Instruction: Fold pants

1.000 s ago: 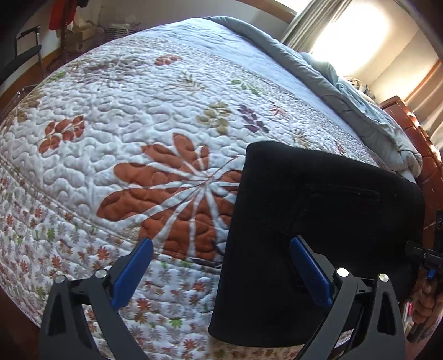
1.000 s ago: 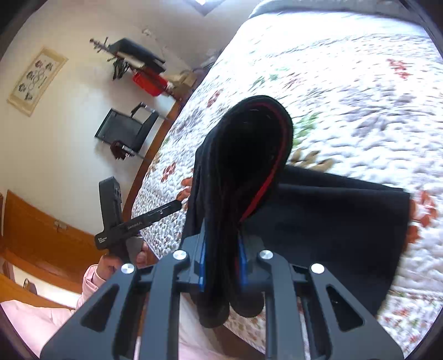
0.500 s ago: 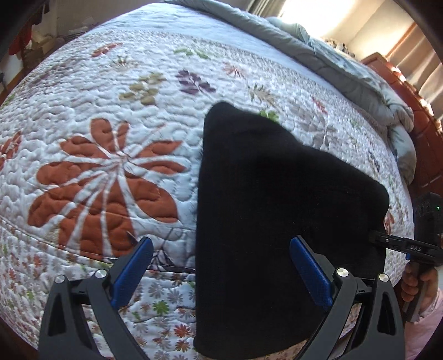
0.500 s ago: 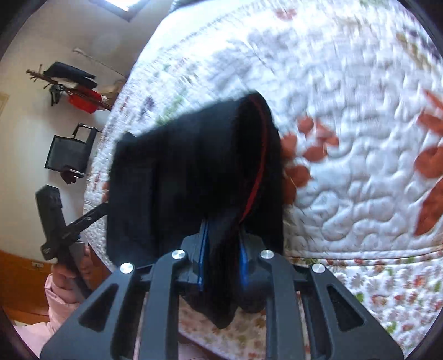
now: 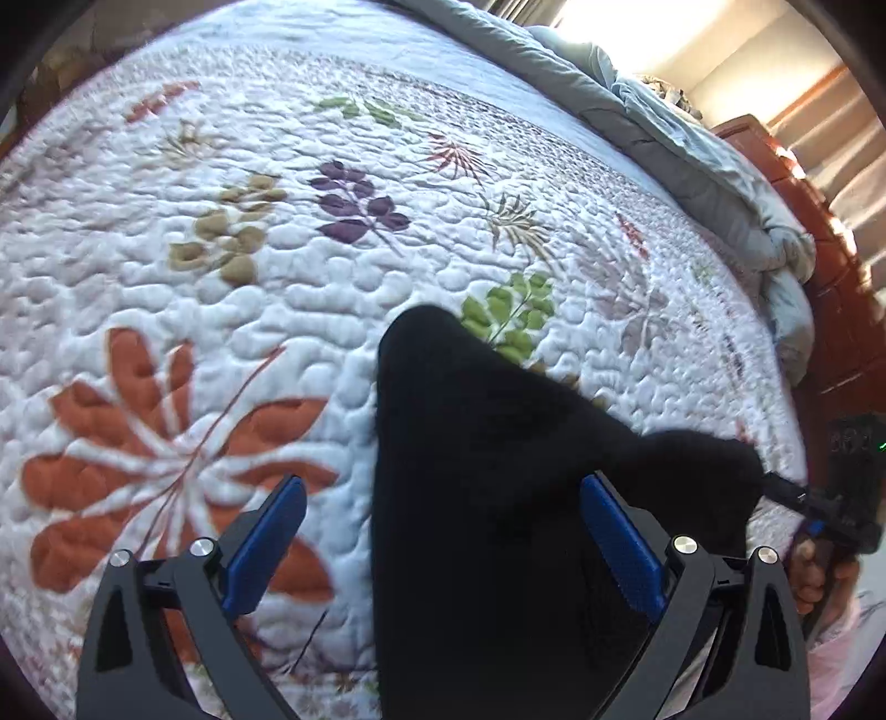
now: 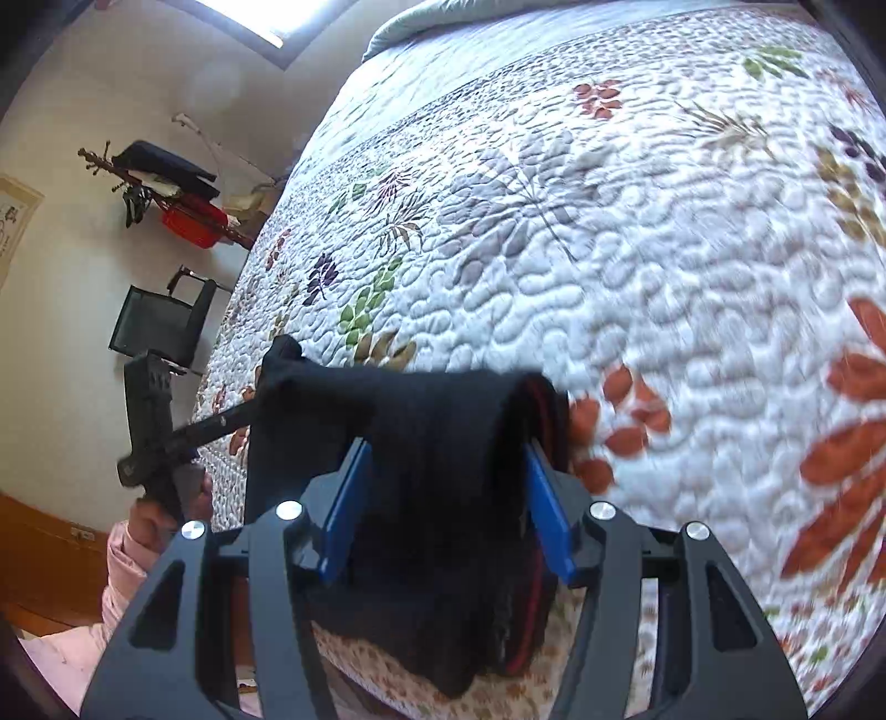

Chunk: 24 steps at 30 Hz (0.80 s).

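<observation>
Pants: the black pants [image 6: 443,437] lay folded near the edge of the flowery quilt [image 5: 332,310].
Right gripper [image 6: 448,498]: jaws had just been opening, pants between them.
Left gripper [image 5: 443,554]: jaws wide apart, gripping nothing.

Daylight is blowing out the window [image 5: 603,22] at the upper right of the left view, the quilt [image 6: 637,266] is smearing with motion blur toward the right edge, fisheye curvature is bending both frames, and dark vignetting is eating every corner.

Black left tool [image 5: 443,545], blue pads [image 5: 266,545], silver screws, pink sleeve [image 6: 119,559]
</observation>
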Each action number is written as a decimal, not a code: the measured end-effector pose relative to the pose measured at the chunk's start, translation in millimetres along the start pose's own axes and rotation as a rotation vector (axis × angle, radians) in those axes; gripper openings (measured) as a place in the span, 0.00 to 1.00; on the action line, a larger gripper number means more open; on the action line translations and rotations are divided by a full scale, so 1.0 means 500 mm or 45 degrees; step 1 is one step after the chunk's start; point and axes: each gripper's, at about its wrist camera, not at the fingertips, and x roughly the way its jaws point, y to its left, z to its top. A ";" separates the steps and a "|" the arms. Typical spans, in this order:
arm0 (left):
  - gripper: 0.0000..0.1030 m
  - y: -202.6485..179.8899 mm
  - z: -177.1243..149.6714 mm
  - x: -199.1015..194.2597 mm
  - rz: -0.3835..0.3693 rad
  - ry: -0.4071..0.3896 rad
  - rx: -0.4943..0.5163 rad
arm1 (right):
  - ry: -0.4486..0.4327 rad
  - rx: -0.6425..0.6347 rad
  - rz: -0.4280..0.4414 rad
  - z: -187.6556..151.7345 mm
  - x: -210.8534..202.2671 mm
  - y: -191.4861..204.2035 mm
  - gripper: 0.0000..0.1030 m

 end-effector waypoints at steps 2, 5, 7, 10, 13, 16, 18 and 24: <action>0.96 0.015 0.032 0.018 -0.071 0.014 -0.057 | 0.026 0.001 0.010 0.022 0.021 0.002 0.50; 0.95 0.037 0.063 0.045 -0.147 0.037 -0.143 | 0.059 0.021 0.055 0.043 0.038 -0.016 0.33; 0.68 0.041 0.069 0.060 -0.226 0.046 -0.165 | 0.049 0.009 0.066 0.046 0.041 -0.013 0.31; 0.52 0.028 0.067 0.063 -0.147 0.051 -0.117 | 0.001 0.002 0.119 0.049 0.027 -0.005 0.23; 0.44 0.015 0.053 0.044 -0.107 0.001 -0.043 | -0.071 0.008 0.167 0.047 0.015 -0.011 0.19; 0.42 0.010 0.043 0.048 -0.014 -0.021 0.032 | -0.031 0.049 0.145 0.043 0.043 -0.030 0.18; 0.42 0.007 0.041 0.073 0.060 -0.021 0.068 | -0.005 0.077 0.112 0.044 0.067 -0.047 0.17; 0.48 0.020 0.049 0.071 0.036 -0.012 0.011 | 0.004 0.139 0.136 0.046 0.080 -0.066 0.23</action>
